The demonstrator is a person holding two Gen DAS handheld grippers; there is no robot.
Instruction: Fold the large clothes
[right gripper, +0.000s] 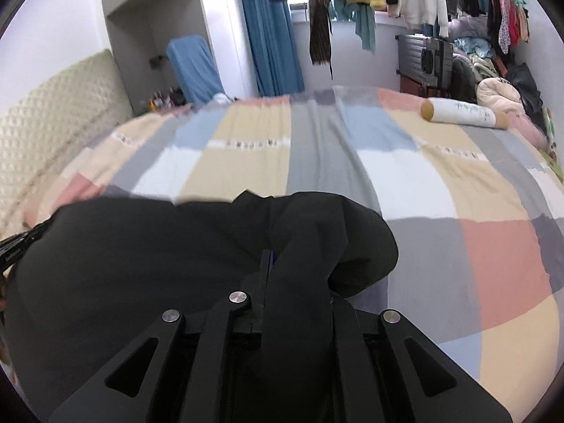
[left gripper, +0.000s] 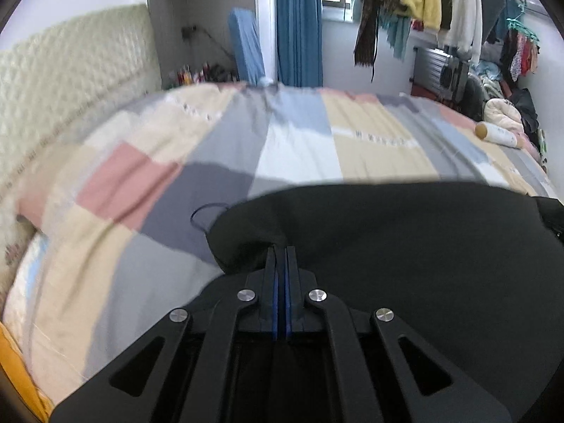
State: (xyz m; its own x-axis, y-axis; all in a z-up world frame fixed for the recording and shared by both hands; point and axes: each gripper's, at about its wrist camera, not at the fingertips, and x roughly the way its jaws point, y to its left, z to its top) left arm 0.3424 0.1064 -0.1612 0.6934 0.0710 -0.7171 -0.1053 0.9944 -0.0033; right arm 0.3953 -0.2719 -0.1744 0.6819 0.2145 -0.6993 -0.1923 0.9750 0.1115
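Thin cord loop (left gripper: pixel 208 216): left view only.

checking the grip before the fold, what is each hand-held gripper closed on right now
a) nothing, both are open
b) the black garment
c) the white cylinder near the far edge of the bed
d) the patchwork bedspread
b: the left hand-held gripper and the right hand-held gripper each have their jaws shut on an edge of the black garment, which is spread over the patchwork bedspread.
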